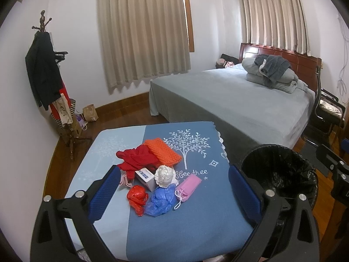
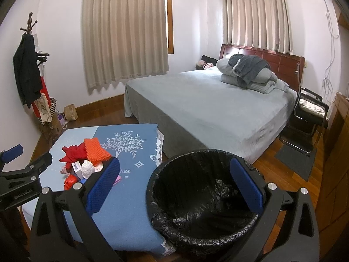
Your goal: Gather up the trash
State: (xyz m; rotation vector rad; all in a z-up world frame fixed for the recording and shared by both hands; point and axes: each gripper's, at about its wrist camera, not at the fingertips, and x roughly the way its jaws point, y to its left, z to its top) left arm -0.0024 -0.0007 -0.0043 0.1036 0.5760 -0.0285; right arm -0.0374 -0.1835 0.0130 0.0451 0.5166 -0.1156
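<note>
A small pile of trash lies on the blue-clothed table (image 1: 196,229): a red crumpled bag (image 1: 136,198), a blue plastic bag (image 1: 161,200), a white crumpled ball (image 1: 165,175), a small white box (image 1: 145,179), a pink pouch (image 1: 188,186), a red cloth (image 1: 135,157) and an orange mesh pad (image 1: 163,152). My left gripper (image 1: 174,170) hovers open above the pile, touching nothing. A bin with a black liner (image 2: 205,196) stands at the table's right side. My right gripper (image 2: 174,160) hangs open over the bin, with nothing held.
A large bed (image 2: 218,109) with folded bedding stands behind the table and bin. A coat rack (image 1: 43,69) with hanging clothes is at the left wall, with a paper bag (image 1: 89,113) on the floor nearby. A black chair (image 2: 309,118) sits at the right.
</note>
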